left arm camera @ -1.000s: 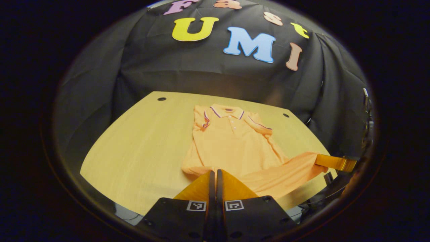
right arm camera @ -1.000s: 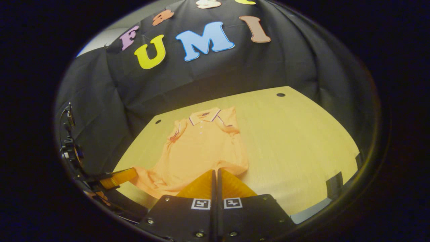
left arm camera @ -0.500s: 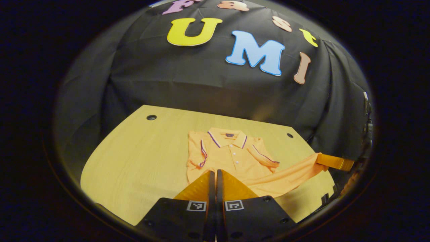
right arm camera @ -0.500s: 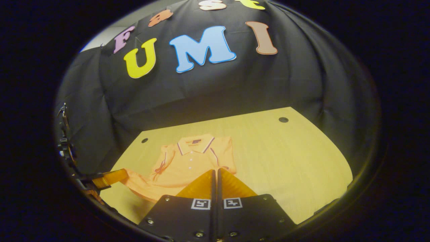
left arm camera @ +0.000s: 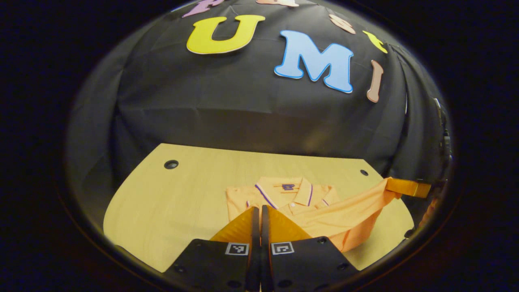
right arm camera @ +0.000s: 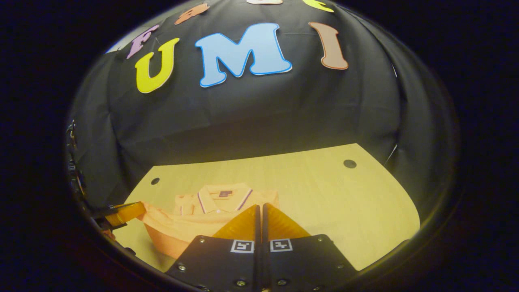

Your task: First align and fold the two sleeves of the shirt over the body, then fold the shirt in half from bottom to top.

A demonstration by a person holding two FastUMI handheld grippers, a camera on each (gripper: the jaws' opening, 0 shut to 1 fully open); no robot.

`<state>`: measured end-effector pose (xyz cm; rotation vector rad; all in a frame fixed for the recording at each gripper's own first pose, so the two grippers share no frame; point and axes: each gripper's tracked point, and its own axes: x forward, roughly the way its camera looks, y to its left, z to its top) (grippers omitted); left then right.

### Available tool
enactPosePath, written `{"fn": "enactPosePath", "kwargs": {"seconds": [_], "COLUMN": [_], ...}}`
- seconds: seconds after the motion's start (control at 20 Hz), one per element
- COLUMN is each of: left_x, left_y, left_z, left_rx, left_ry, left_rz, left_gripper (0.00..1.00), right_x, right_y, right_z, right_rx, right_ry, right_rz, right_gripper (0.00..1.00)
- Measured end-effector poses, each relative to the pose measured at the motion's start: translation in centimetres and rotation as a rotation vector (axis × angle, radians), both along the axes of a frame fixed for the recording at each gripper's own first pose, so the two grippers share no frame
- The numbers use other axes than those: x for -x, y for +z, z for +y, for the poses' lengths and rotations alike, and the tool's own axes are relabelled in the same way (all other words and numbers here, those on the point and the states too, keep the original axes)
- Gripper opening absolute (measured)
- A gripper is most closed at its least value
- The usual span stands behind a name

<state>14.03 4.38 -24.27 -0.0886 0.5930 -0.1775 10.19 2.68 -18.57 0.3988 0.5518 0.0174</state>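
- Risk, as a judgement: hem landing crooked on the collar, because the lifted orange polo shirt (left arm camera: 324, 217) sags in the middle between the two grips and could drop unevenly.
- Second risk: thin knit slipping out of a pinch, since each grip takes only a corner of the hem; a slip would leave one side of the fold fallen flat.
- Third risk: folded sleeves dragged out of place underneath if the hem is carried too far toward the far edge.
- Left gripper (left arm camera: 256, 211): fingers pressed together at the near middle of the left gripper view, with shirt cloth right at the tips; hem corner presumably pinched, though the contact itself is hidden.
- Right gripper (left arm camera: 407, 187): seen at the right of the left gripper view, clamped on the other hem corner, cloth stretched taut from it.
- Shirt placement: on the light wooden table (left arm camera: 162, 202), near its middle, collar (left arm camera: 284, 190) toward the far side.
- Shirt appearance: orange, collar trimmed with dark and white stripes, small dark label inside the neck, button placket partly covered by the raised hem.
- Lower half lifted off the table and hanging in a shallow curve over the chest area.
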Motion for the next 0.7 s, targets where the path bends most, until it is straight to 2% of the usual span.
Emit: {"fn": "enactPosePath", "kwargs": {"seconds": [0.3, 0.5, 0.7], "left_x": [-5.6, -8.6, -10.9], "left_y": [-2.6, -4.7, -6.4], "left_z": [1.2, 1.2, 0.6], "left_rx": [0.011, -0.028, -0.013], "left_ry": [0.011, -0.018, -0.032], "left_rz": [0.011, -0.011, -0.035], "left_gripper": [0.06, 0.06, 0.06], "right_x": [-5.1, -7.9, -10.0], "right_y": [-2.2, -4.0, -5.5], "right_z": [0.4, 1.2, 1.1], "right_rx": [0.026, 0.039, 0.091], "right_ry": [-0.007, -0.004, -0.027], "right_rz": [0.044, 0.066, 0.086], "right_gripper": [0.0, 0.0, 0.0]}}
